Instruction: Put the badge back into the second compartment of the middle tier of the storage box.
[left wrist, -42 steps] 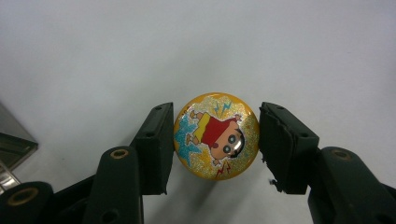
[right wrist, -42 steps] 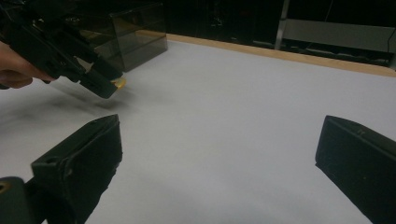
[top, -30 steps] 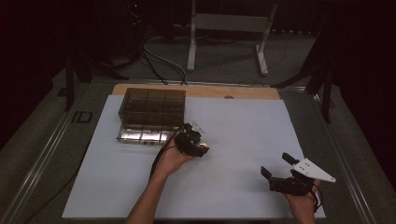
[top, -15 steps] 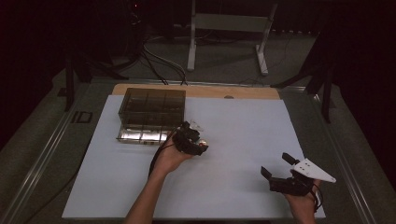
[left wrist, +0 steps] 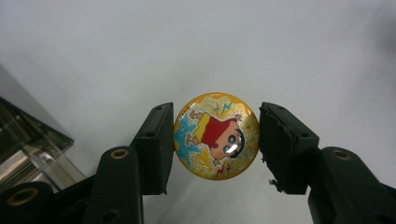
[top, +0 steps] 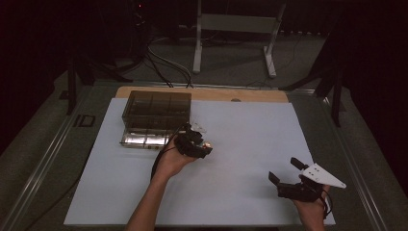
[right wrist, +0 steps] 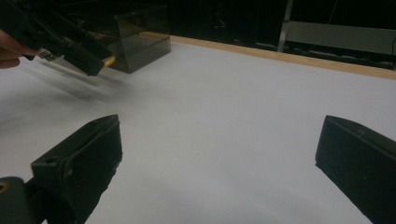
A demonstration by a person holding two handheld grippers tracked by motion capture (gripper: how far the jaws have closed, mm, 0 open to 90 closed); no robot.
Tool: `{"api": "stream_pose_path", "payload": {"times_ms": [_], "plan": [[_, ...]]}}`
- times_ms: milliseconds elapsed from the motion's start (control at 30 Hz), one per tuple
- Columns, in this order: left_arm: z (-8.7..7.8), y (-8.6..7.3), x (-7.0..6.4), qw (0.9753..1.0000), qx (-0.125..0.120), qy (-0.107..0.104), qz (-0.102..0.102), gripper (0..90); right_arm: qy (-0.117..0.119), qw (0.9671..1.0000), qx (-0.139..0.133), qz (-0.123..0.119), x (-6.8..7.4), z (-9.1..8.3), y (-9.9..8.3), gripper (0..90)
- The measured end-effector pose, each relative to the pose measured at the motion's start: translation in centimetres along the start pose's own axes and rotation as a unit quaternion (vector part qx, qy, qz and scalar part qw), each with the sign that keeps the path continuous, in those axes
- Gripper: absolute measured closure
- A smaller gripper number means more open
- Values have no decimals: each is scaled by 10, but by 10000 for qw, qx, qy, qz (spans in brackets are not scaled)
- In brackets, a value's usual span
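A round gold glitter badge [left wrist: 216, 136] with a cartoon child printed on it sits between the two black jaws of my left gripper [left wrist: 216, 140], which is shut on its edges. In the right gripper view the badge [right wrist: 109, 60] shows as a gold edge held just above the white sheet. In the high view my left gripper [top: 206, 148] is just in front of a smoky compartment box [top: 156, 111]. My right gripper [top: 284, 169] rests near the front right of the sheet, its jaws wide apart with nothing between them [right wrist: 219, 140].
The white sheet [top: 250, 139] covers most of the table. A wooden strip [top: 260, 95] runs along its far edge. The box's clear front part [left wrist: 28, 140] lies close to the left jaw. Metal rails border the table on both sides.
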State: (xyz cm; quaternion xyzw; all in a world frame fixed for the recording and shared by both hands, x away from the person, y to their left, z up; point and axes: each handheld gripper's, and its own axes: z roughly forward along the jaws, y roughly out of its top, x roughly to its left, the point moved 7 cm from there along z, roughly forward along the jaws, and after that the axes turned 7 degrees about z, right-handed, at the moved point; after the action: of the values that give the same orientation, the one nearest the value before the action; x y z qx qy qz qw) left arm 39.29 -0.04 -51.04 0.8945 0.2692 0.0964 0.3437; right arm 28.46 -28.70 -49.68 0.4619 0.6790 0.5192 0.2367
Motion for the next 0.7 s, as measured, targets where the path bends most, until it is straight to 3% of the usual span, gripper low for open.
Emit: {"api": "stream_pose_path", "payload": {"times_ms": [700], "plan": [[-19,3,10,9998,-103,198,-6,488,-2,10000,-6,14,0,0,0,4]]}}
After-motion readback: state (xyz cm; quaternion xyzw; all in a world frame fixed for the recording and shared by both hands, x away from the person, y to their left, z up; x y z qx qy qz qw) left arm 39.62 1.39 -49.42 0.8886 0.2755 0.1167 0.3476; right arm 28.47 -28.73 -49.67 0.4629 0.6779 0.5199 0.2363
